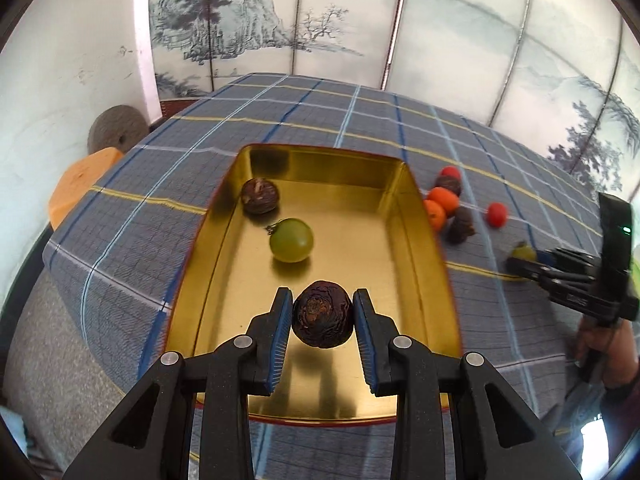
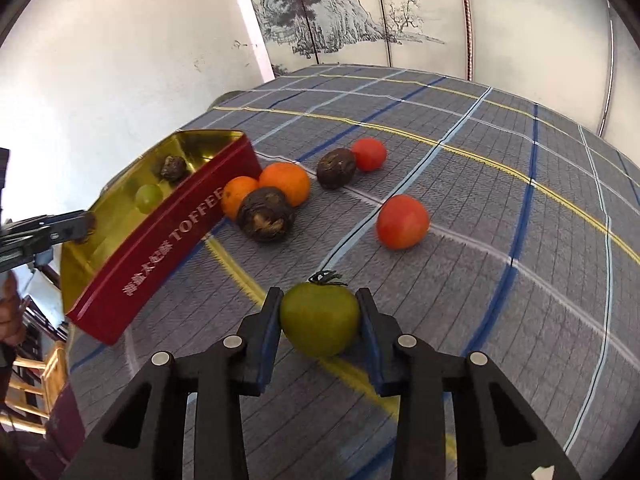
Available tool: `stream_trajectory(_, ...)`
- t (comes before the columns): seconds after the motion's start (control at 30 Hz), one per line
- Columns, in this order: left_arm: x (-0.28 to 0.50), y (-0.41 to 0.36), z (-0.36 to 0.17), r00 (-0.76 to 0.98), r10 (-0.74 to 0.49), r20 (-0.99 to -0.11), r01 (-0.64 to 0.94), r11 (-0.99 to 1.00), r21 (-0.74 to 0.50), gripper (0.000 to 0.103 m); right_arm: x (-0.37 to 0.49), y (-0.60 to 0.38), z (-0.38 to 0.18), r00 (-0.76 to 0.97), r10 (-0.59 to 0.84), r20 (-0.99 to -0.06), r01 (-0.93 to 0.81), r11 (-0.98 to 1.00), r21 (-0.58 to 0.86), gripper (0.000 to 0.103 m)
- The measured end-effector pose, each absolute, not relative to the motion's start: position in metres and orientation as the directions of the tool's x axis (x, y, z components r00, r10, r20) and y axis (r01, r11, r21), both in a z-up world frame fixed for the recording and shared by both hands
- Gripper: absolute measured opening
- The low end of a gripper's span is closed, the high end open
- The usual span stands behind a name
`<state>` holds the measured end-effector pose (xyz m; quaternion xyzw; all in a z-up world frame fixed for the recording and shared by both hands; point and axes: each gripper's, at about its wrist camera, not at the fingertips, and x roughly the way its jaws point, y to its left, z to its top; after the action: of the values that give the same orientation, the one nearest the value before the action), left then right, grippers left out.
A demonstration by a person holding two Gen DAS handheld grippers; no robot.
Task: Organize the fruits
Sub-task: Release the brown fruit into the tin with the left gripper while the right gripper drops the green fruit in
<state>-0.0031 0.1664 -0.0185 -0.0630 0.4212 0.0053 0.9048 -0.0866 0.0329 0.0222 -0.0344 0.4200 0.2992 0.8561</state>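
In the left wrist view my left gripper is shut on a dark wrinkled fruit, held over the near end of the gold-lined tin. Inside the tin lie a green tomato and another dark fruit. In the right wrist view my right gripper is shut on a green tomato that rests on the checked cloth. The red tin with "TOFFEE" lettering stands to the left.
Loose on the cloth beside the tin lie two oranges, two dark fruits and two red tomatoes. A painted folding screen backs the table. An orange stool stands off the table's left edge.
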Motion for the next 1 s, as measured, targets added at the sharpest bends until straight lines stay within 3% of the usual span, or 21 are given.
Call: stream_trajectory(1.0, 0.018, 0.180, -0.043, 0.641, 0.124, -0.757, -0.117, 0.991, 0.063, 0.033, -0.127, 0.079, 0.081, 0.460, 0.591, -0.663, -0.642, 0.737, 0.211, 0.034)
